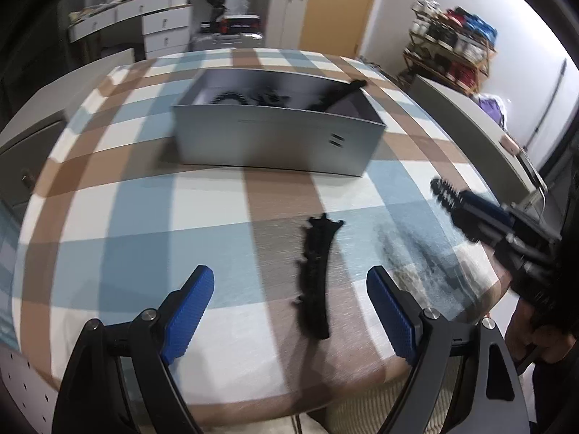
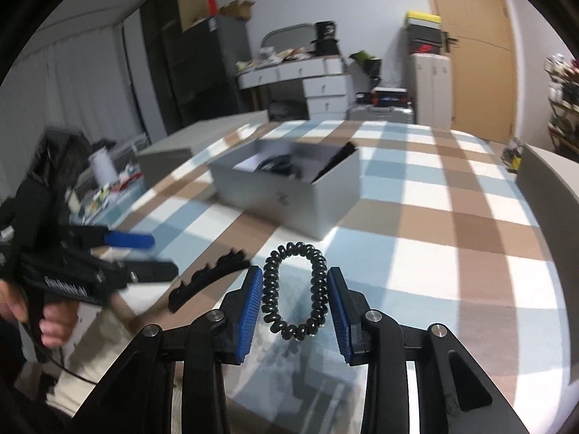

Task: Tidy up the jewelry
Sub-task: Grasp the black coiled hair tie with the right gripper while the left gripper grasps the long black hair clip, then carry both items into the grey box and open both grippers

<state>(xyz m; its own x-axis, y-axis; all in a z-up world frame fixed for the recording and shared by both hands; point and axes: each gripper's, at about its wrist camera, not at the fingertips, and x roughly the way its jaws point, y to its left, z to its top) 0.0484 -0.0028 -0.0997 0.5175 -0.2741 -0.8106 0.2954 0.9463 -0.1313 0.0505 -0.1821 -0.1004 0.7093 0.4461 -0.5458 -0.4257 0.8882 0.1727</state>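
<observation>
Right wrist view: right gripper (image 2: 295,298) is clamping a black coil hair tie (image 2: 295,291) – left gripper (image 1: 289,311) is hovering, jaws wide apart, over black hair clip (image 1: 316,276) on checked cloth (image 1: 144,217)

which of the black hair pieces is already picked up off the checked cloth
The black spiral hair tie, pinched between the right gripper pads. The long toothed hair clip lies loose on the cloth, and others sit in the grey box.
</observation>
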